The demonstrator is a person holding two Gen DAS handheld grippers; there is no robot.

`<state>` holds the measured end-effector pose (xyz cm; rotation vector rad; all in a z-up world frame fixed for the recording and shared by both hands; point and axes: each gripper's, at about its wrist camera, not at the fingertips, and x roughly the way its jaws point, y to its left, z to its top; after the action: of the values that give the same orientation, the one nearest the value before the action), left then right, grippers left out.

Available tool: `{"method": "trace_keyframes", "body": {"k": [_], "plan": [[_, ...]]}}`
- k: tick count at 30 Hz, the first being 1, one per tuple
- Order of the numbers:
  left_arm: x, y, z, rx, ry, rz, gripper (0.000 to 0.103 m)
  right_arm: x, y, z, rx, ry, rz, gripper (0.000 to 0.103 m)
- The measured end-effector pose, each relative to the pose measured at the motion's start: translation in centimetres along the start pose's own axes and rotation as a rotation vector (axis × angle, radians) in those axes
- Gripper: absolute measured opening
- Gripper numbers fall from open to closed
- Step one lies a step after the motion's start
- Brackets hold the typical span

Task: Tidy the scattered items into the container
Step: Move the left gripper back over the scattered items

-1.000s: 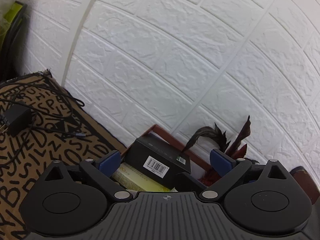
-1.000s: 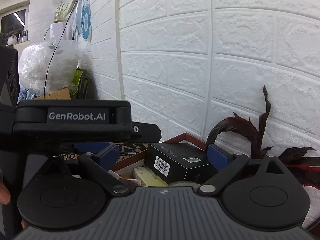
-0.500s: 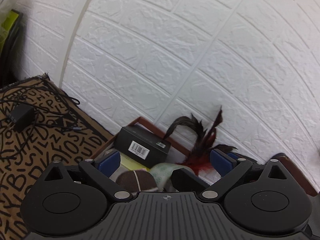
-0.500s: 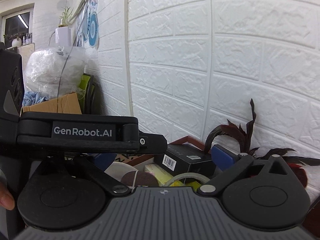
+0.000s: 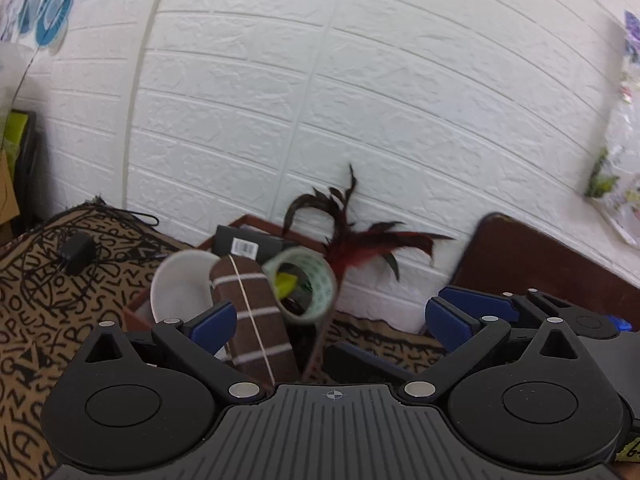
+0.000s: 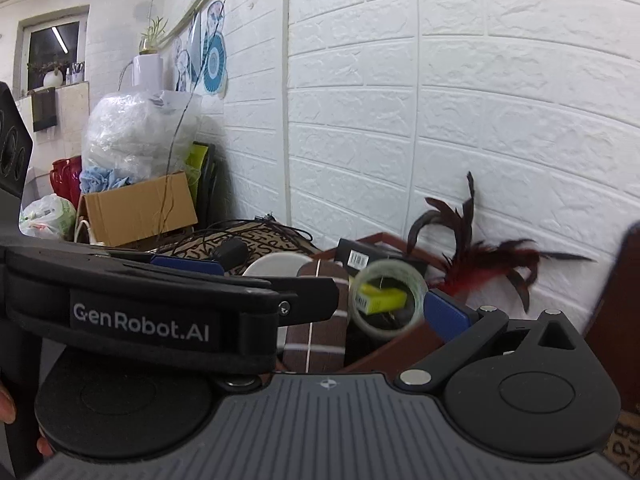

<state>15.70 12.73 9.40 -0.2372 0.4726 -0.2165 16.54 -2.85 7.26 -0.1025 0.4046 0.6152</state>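
Left gripper (image 5: 328,320) apparently empty above container (image 5: 320,344)

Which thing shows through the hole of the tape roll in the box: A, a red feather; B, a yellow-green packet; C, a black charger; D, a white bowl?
B: in the right wrist view a yellow-green packet sits framed inside the ring of the tape roll.

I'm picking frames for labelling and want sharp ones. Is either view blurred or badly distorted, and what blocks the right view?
Left wrist view: strong fisheye bending of the brick wall, slight motion blur on the feathers and tape roll. Right wrist view: similar softness on the feathers; the left gripper's body blocks the lower left, so the right gripper's left finger is hidden.
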Motion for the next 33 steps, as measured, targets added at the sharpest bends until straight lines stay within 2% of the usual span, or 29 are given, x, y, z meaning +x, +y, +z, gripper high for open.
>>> {"method": "trace_keyframes", "body": {"k": [5, 14, 26, 33], "plan": [[-2.4, -2.7, -3.5, 0.01, -0.004, -0.028, 0.103, -4.1, 0.4, -2.8, 0.006, -0.001, -0.036, 0.103], [-4.4, -6.5, -9.7, 0.051, 0.045, -0.067, 0.103, -9.1, 0.5, -8.8, 0.081, 0.005, -0.107, 0.103], [-4.1, -10.0, -16.1, 0.108, 0.178, -0.113, 0.103, -13.4, 0.6, -15.9, 0.151, 0.034, -0.259, 0.103], [-3.4, -11.6, -18.3, 0.124, 0.236, -0.144, 0.103, -14.9, 0.1, -18.6, 0.177, 0.064, -0.302, 0.103]]}}
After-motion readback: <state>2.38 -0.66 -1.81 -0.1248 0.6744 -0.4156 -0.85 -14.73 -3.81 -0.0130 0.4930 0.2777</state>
